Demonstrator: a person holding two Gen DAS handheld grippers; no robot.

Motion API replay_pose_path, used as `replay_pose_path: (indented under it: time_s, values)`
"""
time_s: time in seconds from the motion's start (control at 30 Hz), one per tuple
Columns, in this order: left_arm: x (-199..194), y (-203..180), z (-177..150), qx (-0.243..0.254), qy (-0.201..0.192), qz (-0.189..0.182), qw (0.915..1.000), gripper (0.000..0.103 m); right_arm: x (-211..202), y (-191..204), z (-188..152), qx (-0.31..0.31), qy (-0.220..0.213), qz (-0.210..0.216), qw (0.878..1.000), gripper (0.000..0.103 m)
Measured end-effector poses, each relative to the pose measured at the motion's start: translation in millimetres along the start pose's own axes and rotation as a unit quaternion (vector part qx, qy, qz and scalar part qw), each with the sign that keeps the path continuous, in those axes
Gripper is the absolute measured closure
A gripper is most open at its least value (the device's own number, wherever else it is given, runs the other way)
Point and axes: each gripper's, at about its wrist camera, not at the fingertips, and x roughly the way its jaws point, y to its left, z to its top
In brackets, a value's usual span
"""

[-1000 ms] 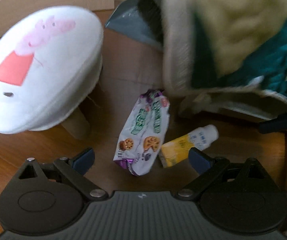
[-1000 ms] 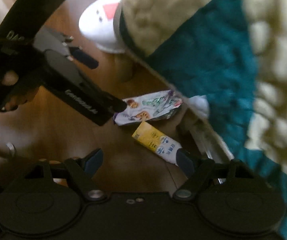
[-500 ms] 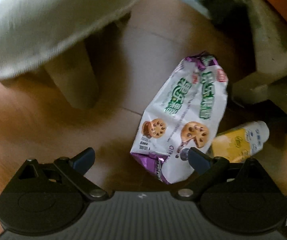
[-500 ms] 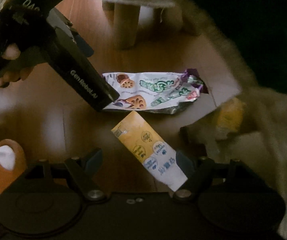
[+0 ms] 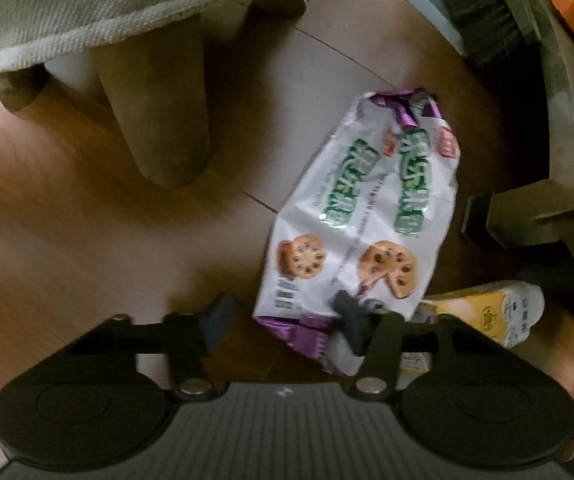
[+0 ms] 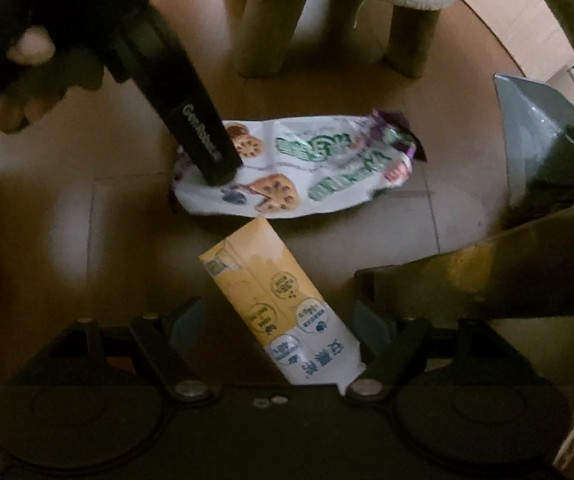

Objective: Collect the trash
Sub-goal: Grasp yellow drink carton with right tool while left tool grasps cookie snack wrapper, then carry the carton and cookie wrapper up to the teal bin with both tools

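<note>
Down on the floor, the left wrist view shows the left claw half-spread, its jaws having just been closing around the near purple end of the wrapper; the right finger sits on the wrapper's bottom edge while the left finger stands off it on bare floor, so the pads do not yet press it from both sides. The wrapper lies flat, its long axis running away from the camera and leaning a little right, torn end far, beside a stool leg. A carton peeks out at the right, just beside the wrapper's near corner. Coming at the narrow end looks sensible, since the thin film is easiest to pinch at its crimped edge. In the right wrist view, the right claw is spread wide, a finger on either side of the carton without touching it, which probably lines it up for a squeeze across the carton's width. The carton lies flat on the floor, long axis tilted from near right to far left, its yellow end pointing at the wrapper, which here lies crosswise with the left claw's tip planted on its left end.
</note>
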Motion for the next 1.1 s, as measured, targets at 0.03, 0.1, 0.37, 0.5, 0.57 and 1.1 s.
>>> replay_pose_path:
  time_s: [0.03, 0.1, 0.37, 0.5, 0.57, 1.1]
  values:
    - [-1, 1, 0, -0.006, 0.002, -0.007, 1.0000, 0.062, 1, 1, 0, 0.002, -0.002, -0.002, 1.000, 0.022]
    - [0, 0, -3, -0.008, -0.001, -0.002, 1.0000, 0.062, 1, 2, 0, 0.003, -0.002, -0.008, 1.000, 0.021]
    - [3, -7, -5, -0.004, -0.008, 0.009, 0.9999, 0.062, 6, 4, -1, 0.011, 0.002, -0.017, 1.000, 0.023]
    - [3, -7, -4, -0.005, -0.009, 0.007, 0.9999, 0.063, 15, 3, -3, 0.009, 0.001, -0.028, 1.000, 0.024]
    - [3, -6, -4, -0.006, -0.009, 0.003, 0.9999, 0.063, 18, 4, -3, 0.006, 0.003, -0.036, 0.999, 0.026]
    - [-1, -2, -12, -0.011, -0.002, -0.004, 0.9999, 0.068, 35, -15, 1, 0.055, 0.039, -0.027, 0.997, 0.059]
